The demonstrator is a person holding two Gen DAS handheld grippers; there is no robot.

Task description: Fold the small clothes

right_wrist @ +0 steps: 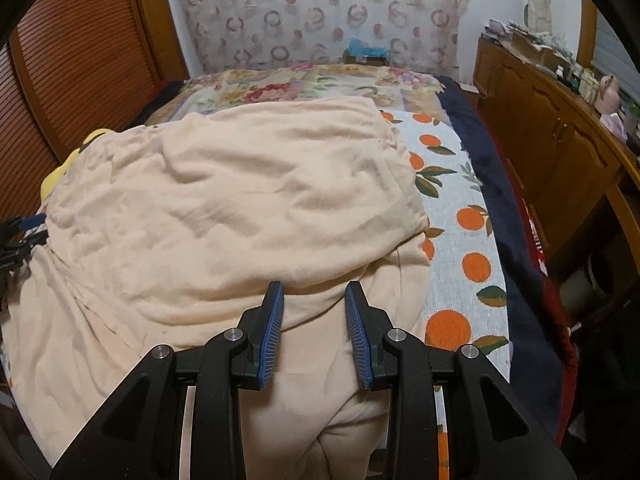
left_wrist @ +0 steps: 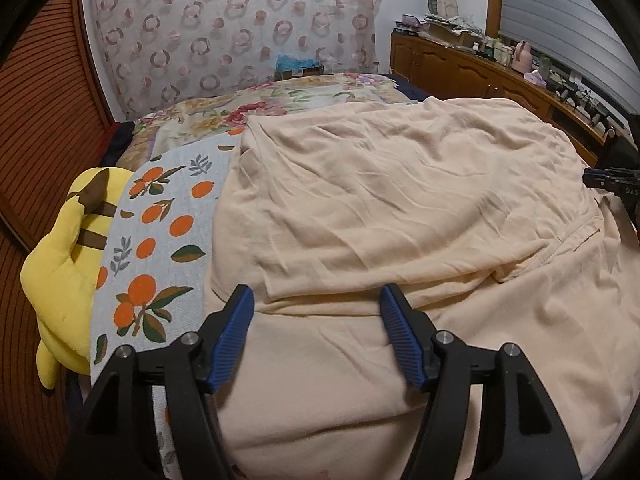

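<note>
A: Where does the pale peach knit garment (left_wrist: pixel 400 208) lie, and which way does it run?

B: Flat on the bed, on top of a white cloth printed with oranges and green leaves (left_wrist: pixel 160 240). It has been doubled over: the upper layer ends in a folded edge just ahead of both tools, with a lower layer reaching on toward the cameras. The fold edge runs side to side across the bed, and the garment spreads widest that same way.

A: And the tools?

B: The left tool (left_wrist: pixel 316 300) has its blue ribbed fingers (left_wrist: pixel 236 328) spread wide over the near layer, nothing pinched. The right tool (right_wrist: pixel 314 296) has its fingers closer together but still parted, the fold edge just ahead of their tips; whether the pads touch the cloth, I cannot tell.

A: Room to move?

B: On the right side the orange-print cloth shows bare beside the garment, then a dark navy blanket (right_wrist: pixel 488 168) at the bed's edge. Beyond the garment lies a flowered bedspread (left_wrist: pixel 280 100).

A: Anything in the way?

B: A yellow plush toy with brown stripes (left_wrist: pixel 68 256) sits at the bed's left edge, touching the orange-print cloth. A wooden cabinet (right_wrist: pixel 540 120) cluttered on top stands along the right.
</note>
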